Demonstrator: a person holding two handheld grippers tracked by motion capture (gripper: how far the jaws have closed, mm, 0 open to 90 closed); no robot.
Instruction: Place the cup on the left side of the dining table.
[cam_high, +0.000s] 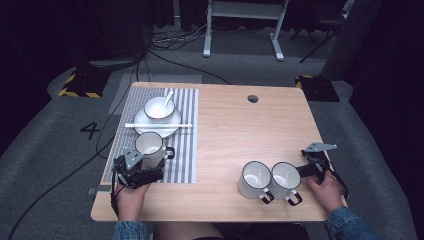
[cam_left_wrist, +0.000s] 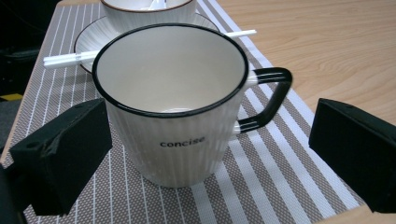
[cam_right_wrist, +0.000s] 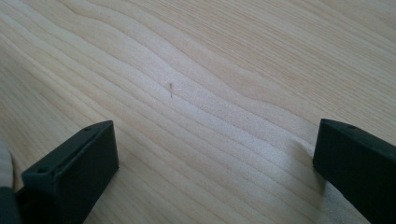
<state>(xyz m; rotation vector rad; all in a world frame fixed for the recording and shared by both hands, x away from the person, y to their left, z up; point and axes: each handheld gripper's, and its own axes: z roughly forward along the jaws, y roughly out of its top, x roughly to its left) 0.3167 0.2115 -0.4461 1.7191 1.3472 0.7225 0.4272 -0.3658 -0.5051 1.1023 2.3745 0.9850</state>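
A light wooden table stands on grey carpet, with a round cable hole near its far edge; a striped placemat covers the left part, bearing a mug, a plate with a bowl on it, and white chopsticks laid across the plate; two white mugs stand touching on bare wood near the right front.

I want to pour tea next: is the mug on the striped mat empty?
Empty: the mug stands upright, its pale inside bare down to the bottom.
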